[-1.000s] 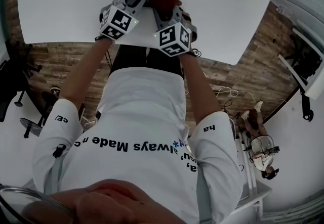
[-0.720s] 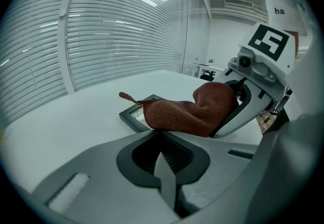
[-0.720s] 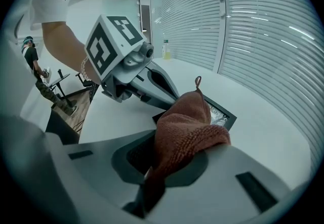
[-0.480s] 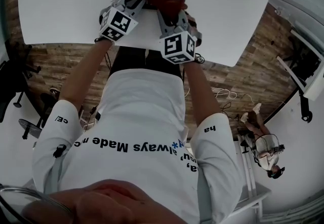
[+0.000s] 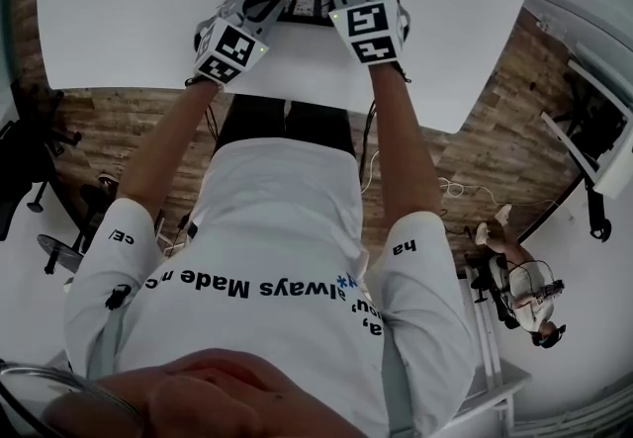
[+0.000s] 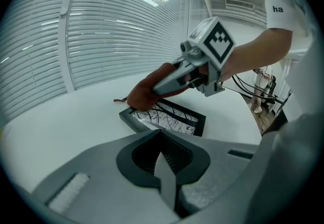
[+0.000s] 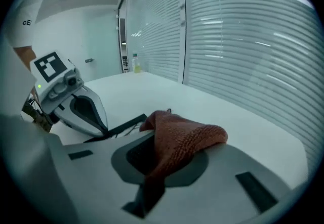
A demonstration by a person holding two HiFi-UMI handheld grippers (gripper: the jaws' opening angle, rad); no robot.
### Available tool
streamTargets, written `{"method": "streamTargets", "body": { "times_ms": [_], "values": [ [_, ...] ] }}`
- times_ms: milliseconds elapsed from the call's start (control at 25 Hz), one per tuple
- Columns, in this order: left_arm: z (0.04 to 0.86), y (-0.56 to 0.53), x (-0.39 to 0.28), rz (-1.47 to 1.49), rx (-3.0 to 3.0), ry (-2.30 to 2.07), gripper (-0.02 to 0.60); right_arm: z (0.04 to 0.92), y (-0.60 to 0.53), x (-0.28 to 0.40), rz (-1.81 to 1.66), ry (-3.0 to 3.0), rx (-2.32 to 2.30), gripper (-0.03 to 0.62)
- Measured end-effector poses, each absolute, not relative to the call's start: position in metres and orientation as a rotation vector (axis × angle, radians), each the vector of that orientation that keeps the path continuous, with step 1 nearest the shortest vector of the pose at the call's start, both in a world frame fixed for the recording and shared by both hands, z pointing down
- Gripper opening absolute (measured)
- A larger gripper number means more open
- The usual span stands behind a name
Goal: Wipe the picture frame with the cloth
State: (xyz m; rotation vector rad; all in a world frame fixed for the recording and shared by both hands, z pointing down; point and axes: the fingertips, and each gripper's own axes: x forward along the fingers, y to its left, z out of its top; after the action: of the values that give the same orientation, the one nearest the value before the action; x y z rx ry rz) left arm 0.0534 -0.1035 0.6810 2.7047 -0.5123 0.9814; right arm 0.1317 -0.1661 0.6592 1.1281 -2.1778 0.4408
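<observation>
Picture frame lying mid-table, open tabletop all around. Right gripper is pinching red knitted cloth. Left gripper closed, empty, seemingly touching the frame.

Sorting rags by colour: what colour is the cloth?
Reddish-brown cloth, clearest in the right gripper view.

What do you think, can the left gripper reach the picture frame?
Probably yes: the left gripper, jaws shut, sits just before the picture frame, only bare table between; the cloth touches its far end.

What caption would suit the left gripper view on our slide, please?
Right gripper holds the red cloth at the far edge of the picture frame on a white table.
</observation>
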Motion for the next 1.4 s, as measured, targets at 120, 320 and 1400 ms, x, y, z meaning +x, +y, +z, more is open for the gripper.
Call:
{"method": "streamTargets", "body": {
  "times_ms": [120,320,1400],
  "values": [
    [0.682,-0.104,0.054,0.980,2.701,-0.508,0.002,0.677,-0.168,0.133,0.484,-2.173,1.109,0.029],
    [0.680,-0.103,0.053,0.975,2.709,-0.513,0.002,0.675,-0.166,0.131,0.475,-2.189,1.104,0.029],
    [0.683,-0.103,0.056,1.001,2.714,-0.519,0.002,0.681,-0.059,0.102,0.619,-2.254,1.029,0.029]
  ]
}}
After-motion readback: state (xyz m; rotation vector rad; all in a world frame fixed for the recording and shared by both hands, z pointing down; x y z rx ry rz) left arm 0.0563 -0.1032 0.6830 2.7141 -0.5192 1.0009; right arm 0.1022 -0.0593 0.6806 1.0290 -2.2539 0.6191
